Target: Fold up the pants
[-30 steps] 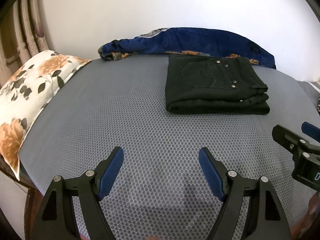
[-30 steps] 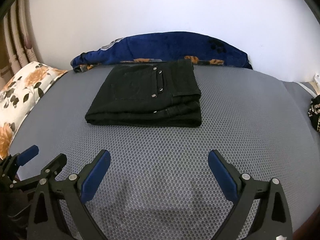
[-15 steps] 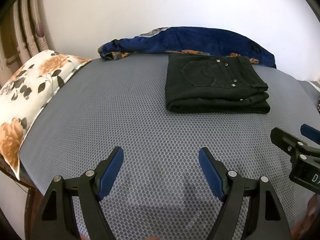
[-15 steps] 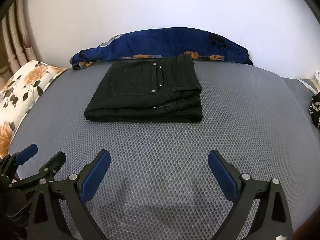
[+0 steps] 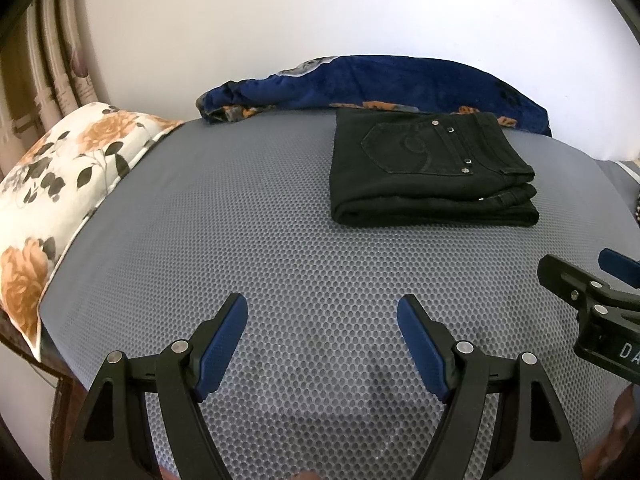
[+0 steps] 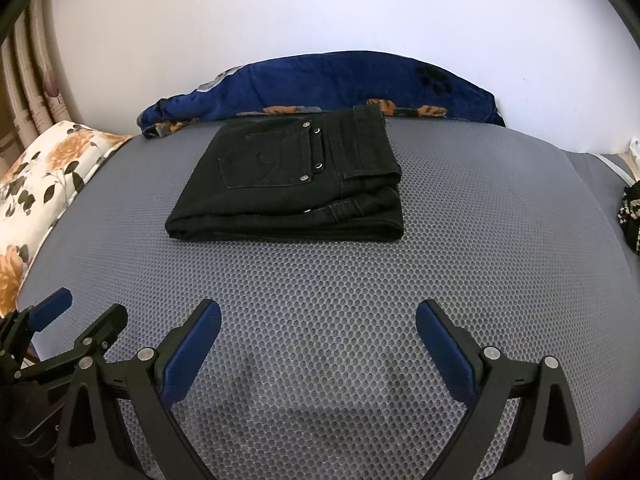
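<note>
In the left wrist view, we see our left gripper [image 5: 322,312] at six o'clock with its jaws spread wide and nothing between the blue pads [image 5: 220,348]; only the grey honeycomb mat [image 5: 240,220] shows in the gap. The black pants [image 5: 430,170] lie folded into a compact stack at about one o'clock, well apart from the fingertips, a back pocket with metal rivets facing up. Just behind the stack, along the white wall, a dark blue blanket [image 5: 380,80] is bunched up. A floral pillow [image 5: 60,176] rests at nine o'clock on the mat's edge. At three o'clock part of our right gripper [image 5: 592,300] pokes in from the frame edge.

In the right wrist view, the right gripper [image 6: 318,316] also sits at six o'clock, jaws held wide apart and empty over bare mat [image 6: 460,240]. The folded pants [image 6: 296,184] lie at twelve o'clock, clear of both pads. The blue blanket [image 6: 340,84] runs behind them, touching their far edge, and the floral pillow [image 6: 40,184] is at nine o'clock. The left gripper's tips [image 6: 76,316] show at eight o'clock. A dark patterned item [image 6: 632,216] peeks in at three o'clock, too cropped to identify.
</note>
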Tool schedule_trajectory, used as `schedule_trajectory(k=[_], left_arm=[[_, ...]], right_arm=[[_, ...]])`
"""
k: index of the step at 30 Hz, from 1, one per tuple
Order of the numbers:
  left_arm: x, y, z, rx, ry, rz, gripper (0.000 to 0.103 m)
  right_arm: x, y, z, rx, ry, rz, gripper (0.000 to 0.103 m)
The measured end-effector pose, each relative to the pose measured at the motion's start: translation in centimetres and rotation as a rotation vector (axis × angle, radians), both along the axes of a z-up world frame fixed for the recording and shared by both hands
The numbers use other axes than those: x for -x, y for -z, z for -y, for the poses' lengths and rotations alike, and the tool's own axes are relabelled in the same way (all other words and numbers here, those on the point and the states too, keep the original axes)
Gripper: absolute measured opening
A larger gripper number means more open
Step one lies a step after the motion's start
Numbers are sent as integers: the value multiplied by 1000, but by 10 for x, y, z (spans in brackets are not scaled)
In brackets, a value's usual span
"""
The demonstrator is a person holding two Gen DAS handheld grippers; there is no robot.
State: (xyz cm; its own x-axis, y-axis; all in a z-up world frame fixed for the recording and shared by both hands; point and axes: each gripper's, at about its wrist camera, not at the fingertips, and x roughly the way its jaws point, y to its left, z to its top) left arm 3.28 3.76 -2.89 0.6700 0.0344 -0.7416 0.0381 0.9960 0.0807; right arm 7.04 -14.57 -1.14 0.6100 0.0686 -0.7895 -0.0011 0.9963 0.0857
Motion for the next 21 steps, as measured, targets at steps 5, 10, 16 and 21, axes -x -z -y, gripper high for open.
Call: schedule_trajectory(k=[5, 10, 16, 21], left_arm=[[1, 0, 0, -7, -5, 3, 78], [1, 0, 3, -16, -2, 7, 78], [1, 0, 2, -16, -8, 4, 78], [1, 0, 2, -15, -11, 3, 78]], right_arm=[[0, 1, 0, 2, 3, -3, 97], [0, 1, 1, -2, 3, -4, 97], [0, 1, 1, -4, 1, -9, 97], [0, 4, 0, -2, -2, -14, 97]])
